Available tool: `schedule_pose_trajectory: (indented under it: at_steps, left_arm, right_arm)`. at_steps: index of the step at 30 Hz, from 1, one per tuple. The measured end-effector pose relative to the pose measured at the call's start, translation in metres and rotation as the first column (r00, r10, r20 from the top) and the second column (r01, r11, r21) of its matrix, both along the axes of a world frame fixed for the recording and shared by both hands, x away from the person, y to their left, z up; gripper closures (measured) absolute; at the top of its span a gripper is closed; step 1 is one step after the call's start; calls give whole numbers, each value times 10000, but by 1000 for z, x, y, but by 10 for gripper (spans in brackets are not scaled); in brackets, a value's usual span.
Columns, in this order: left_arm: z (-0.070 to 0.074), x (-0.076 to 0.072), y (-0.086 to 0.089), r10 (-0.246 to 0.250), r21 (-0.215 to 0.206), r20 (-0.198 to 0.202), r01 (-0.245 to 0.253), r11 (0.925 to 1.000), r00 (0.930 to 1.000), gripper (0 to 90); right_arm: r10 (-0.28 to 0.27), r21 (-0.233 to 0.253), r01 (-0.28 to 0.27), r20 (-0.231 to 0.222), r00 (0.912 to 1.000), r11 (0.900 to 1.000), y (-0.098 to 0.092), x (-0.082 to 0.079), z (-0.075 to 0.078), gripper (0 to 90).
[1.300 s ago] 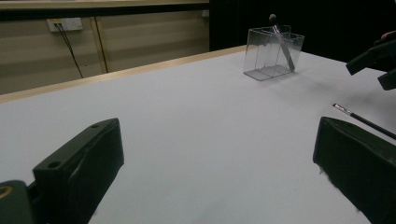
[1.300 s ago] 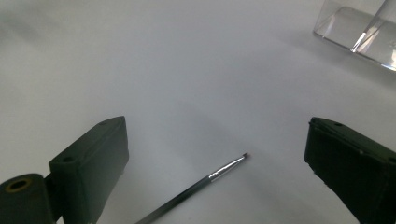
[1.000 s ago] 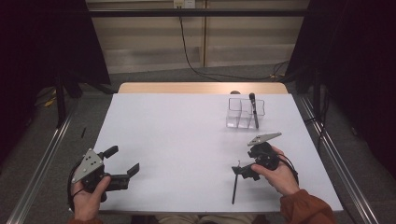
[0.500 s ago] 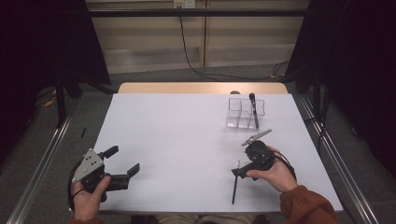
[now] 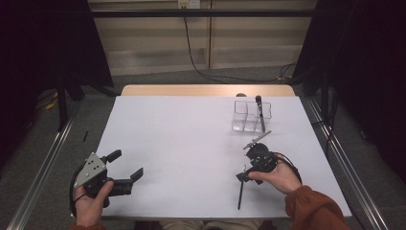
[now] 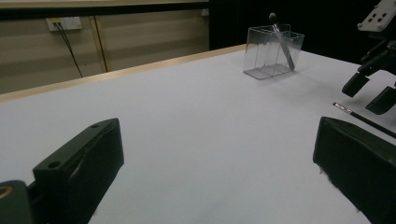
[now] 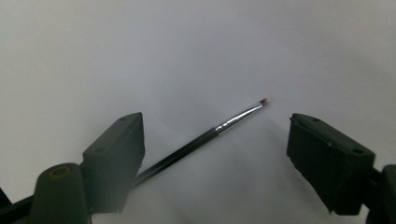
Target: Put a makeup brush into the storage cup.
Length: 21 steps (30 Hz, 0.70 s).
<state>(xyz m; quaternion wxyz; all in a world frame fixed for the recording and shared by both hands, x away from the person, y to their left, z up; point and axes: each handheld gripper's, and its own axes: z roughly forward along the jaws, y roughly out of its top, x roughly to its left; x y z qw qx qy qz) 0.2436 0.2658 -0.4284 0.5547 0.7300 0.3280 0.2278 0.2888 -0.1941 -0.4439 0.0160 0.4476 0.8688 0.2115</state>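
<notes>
The brush (image 7: 205, 138) lies flat on the table (image 5: 191, 143) under the right gripper (image 7: 215, 154), its long axis running slantwise across the gap between the wide-open jaws, bristle tip pointing away from the hand.

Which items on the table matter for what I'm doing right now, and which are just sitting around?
In play:
- thin brush lying on the table, between the open jaws of the right gripper
- clear organizer, already holding one brush

Just lying about:
- left gripper, open, resting apart
- wall cable
</notes>
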Motion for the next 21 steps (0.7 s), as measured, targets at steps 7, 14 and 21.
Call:
schedule_pose_trajectory:
  at_steps: [7, 14, 21]
  left_arm:
    - [0, 0, 0, -33, 12, 5, 33, 10000, 10000, 19]
    - [0, 0, 0, -38, 24, -4, 38, 10000, 10000, 19]
    - [0, 0, 0, -39, 21, -2, 39, 10000, 10000, 19]
  right_arm:
    - [-137, -282, 121, -558, 9983, 9995, 3, 2, -6, 270]
    - [-356, -542, 302, -1006, 9943, 9981, 6, 7, -7, 333]
    - [-226, -982, 97, -1313, 9911, 9951, 15, 8, -6, 315]
